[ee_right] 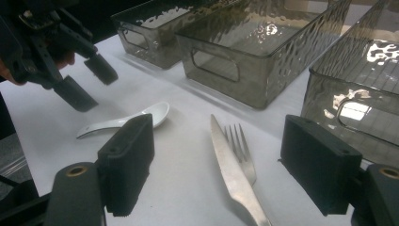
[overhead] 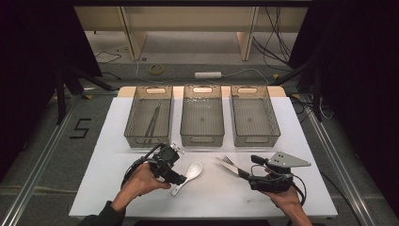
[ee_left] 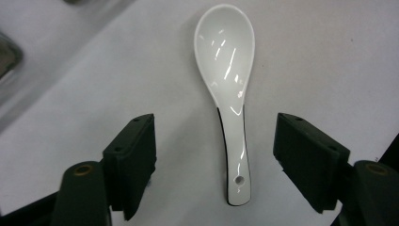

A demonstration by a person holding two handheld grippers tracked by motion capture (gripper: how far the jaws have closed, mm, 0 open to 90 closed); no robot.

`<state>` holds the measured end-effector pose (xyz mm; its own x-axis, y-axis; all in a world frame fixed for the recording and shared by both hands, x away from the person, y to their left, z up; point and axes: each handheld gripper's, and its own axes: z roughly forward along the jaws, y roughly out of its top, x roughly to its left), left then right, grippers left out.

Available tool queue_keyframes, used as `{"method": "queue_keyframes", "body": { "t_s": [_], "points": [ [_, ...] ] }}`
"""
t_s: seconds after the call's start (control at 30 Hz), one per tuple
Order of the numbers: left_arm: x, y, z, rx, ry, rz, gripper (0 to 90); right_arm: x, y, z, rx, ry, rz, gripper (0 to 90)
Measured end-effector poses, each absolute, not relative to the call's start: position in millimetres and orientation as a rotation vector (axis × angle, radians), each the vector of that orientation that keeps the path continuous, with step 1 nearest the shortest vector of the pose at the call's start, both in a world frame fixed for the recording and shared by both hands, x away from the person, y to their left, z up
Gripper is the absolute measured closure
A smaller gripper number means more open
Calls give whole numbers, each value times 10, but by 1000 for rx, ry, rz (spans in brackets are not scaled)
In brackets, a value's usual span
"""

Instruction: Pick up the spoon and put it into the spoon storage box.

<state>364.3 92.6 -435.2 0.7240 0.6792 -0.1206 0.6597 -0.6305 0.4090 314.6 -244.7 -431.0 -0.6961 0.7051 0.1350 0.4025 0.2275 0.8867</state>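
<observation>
A white ceramic spoon (overhead: 192,172) lies on the white table top, bowl pointing away in the left gripper view (ee_left: 226,61). My left gripper (ee_left: 216,129) hangs low over its handle, one jaw on each side, open and not touching it; from above, the left gripper (overhead: 180,180) sits at the handle's end. A steel knife (ee_right: 230,169) and a fork (ee_right: 242,148) lie side by side on the table. My right gripper (ee_right: 219,141) stands open around them, apart from both, low at the right of the high view (overhead: 245,175).
Three grey see-through bins stand in a row at the back: the left bin (overhead: 134,117) holds a pair of dark chopsticks (overhead: 151,122), beside it the middle bin (overhead: 188,117) and the right bin (overhead: 273,117). The table's front edge (overhead: 202,215) is close.
</observation>
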Motion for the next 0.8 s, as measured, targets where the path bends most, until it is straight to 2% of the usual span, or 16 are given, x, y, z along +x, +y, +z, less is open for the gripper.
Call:
{"method": "queue_keyframes", "body": {
  "t_s": [0.2, 0.8],
  "points": [
    [3601, 859, -4442, 2514, 1001, 41, 411, 3130, -2436, -4306, 1030, 2217, 1448, 273],
    [3552, 754, -4641, 2586, 941, 52, 606, 3132, -2423, -4307, 1022, 2223, 1443, 272]
  ]
}}
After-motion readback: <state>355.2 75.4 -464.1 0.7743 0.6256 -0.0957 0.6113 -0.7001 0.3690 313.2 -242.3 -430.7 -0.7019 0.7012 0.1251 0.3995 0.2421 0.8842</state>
